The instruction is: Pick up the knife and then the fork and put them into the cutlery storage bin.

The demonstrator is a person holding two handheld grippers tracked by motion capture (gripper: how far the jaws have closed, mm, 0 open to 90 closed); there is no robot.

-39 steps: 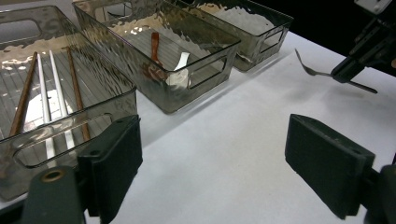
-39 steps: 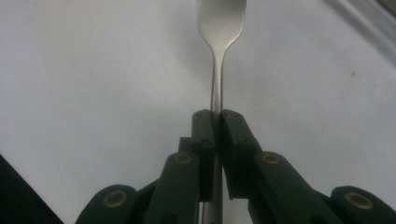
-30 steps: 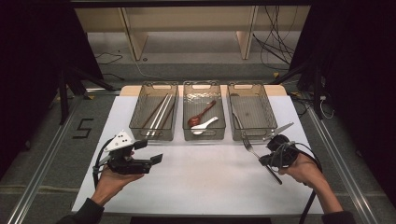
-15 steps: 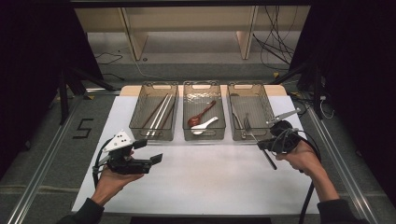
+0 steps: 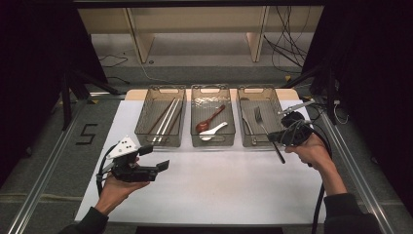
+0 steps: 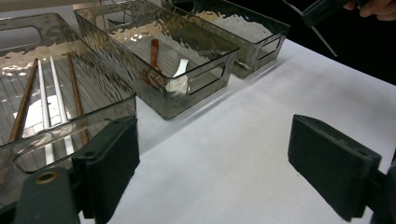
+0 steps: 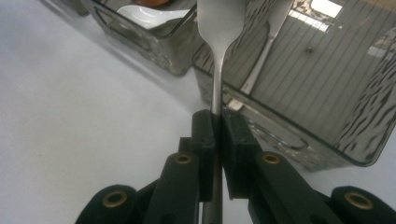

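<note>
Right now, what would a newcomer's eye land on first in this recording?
Three clear smoked bins in a row at the white table's far edge, holding chopsticks, spoons and cutlery. Then the right tool, clamped on a fork it holds over the rightmost bin. The left tool hangs open near the table's left side.

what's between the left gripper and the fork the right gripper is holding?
Bare white table, nothing on it, per the high view. The left gripper hovers open at the near left; the right gripper is shut on the fork over the right bin.
</note>
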